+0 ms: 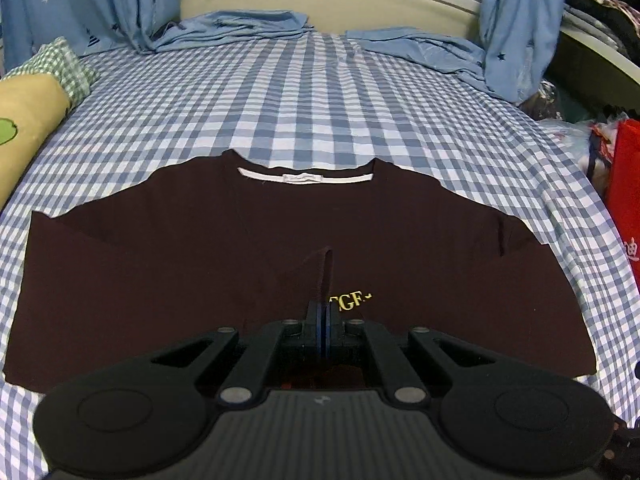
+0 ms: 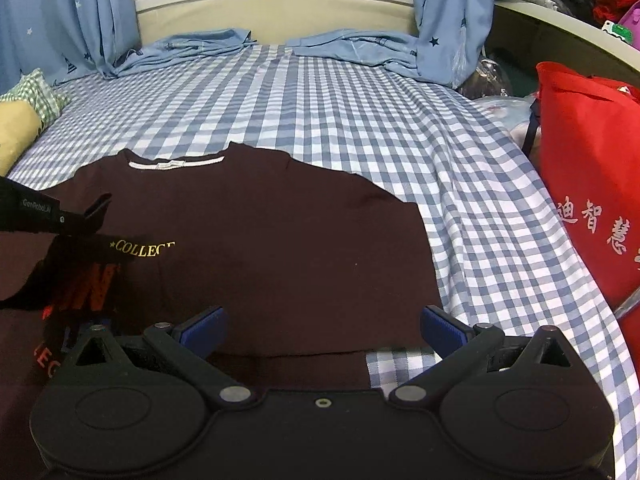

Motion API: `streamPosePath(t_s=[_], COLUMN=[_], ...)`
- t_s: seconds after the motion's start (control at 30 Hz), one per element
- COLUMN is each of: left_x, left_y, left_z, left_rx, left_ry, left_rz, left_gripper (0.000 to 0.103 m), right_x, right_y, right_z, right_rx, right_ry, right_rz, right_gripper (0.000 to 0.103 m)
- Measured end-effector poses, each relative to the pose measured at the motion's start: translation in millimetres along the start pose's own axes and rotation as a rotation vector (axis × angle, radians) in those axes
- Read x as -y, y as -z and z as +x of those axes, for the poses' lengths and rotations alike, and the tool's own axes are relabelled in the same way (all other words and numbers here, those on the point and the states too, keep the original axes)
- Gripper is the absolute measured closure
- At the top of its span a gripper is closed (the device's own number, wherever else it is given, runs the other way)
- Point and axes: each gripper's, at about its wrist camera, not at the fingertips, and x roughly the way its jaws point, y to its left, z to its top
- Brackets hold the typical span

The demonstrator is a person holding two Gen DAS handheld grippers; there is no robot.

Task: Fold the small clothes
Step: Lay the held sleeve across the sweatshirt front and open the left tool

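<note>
1. One dark maroon T-shirt [image 1: 160, 264] lies spread on the blue checked bedsheet [image 1: 280, 92], collar toward the window.
2. Left gripper [image 1: 323, 312]: jaws closed, pinching a raised fold of the T-shirt just beside its gold lettering [image 1: 350, 303].
3. Right gripper [image 2: 322, 330]: jaws wide apart, nothing between them, over the T-shirt's near right corner.
4. Beyond the T-shirt's right side stands a red bag [image 2: 588, 184].
5. Beyond its left side lies a yellow pillow [image 1: 28, 124].

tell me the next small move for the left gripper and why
Probably lay the pinched fold flat across the dark t-shirt: the left gripper is shut on a raised flap, and the right gripper hangs open above the shirt's right part.
</note>
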Motion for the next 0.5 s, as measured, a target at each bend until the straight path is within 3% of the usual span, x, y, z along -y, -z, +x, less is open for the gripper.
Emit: streamPosePath(t_s=[0.3,0.43,0.47,0.5], left_x=[30.4,22.3,16.7,12.2], left_y=[14.2,15.9,16.1,16.0], left_z=[19.4,34.4,35.0,34.2], left_rx=[-0.041,-0.129,-0.144,-0.148], left_ry=[0.054,0.093,0.110,0.110], left_rz=[0.067,0.032,0.010,-0.004], left_gripper=[0.103,0.103,0.100,0.088], right_x=[-10.1,-12.4,-13.7,-14.1], right_y=[2.4,2.9,2.6,2.5], right_z=[8.6,10.4,10.8,11.4], right_rx=[-0.021,-0.028,-0.028,-0.028], right_ry=[-0.007,-0.004,-0.002,-0.003], right_rz=[-0.024,-0.028,-0.027,-0.026], right_gripper=[0.001,0.001,0.001,0.001])
